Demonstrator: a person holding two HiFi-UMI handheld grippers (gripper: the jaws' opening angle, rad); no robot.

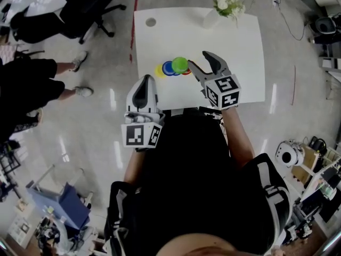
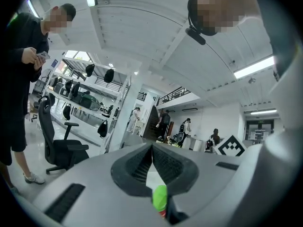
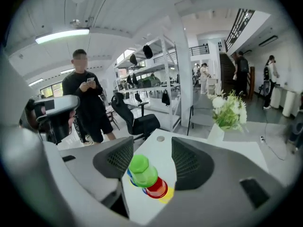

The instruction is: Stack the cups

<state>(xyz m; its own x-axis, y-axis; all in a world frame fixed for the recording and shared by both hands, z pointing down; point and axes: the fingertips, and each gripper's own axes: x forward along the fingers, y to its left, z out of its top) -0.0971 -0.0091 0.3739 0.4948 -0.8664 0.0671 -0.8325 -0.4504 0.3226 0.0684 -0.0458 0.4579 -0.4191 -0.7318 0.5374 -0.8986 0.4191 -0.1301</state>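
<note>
A white table [image 1: 234, 47] is seen standing on a glossy pale floor [image 1: 96, 121]. The cups are gathered at its near-left part: a green cup [image 1: 180, 64] is set uppermost, upside down, with a blue cup [image 1: 169, 68] and a yellow cup [image 1: 160, 70] showing at its left and a red cup [image 1: 186, 71] at its right. How the lower cups are nested cannot be told.

The right gripper [image 1: 200, 63] is held just right of the cups with its jaws spread wide. In the right gripper view the green cup [image 3: 142, 169] is framed between the jaws, but neither pad is laid against it, and nothing is gripped. The left gripper [image 1: 145, 80] is held at the near edge of the table, left of the cups. Its jaws are closed tip to tip in the left gripper view [image 2: 152, 148], with nothing between them.

A round grommet [image 1: 151, 22] is set in the far-left corner of the table, and a white vase [image 1: 212, 19] of white flowers [image 1: 228, 1] is placed at the far edge. A strip of red tape [image 1: 133, 31] is laid on the floor along the table's left side. Black office chairs [image 1: 88, 7] are parked far left, and a person in black [image 1: 32, 84] is seen standing at the left. Metal shelving [image 3: 161, 74] hung with dark bags, a staircase [image 3: 236, 37] and ceiling strip lights [image 3: 61, 36] are shown beyond, with several people in the distance.
</note>
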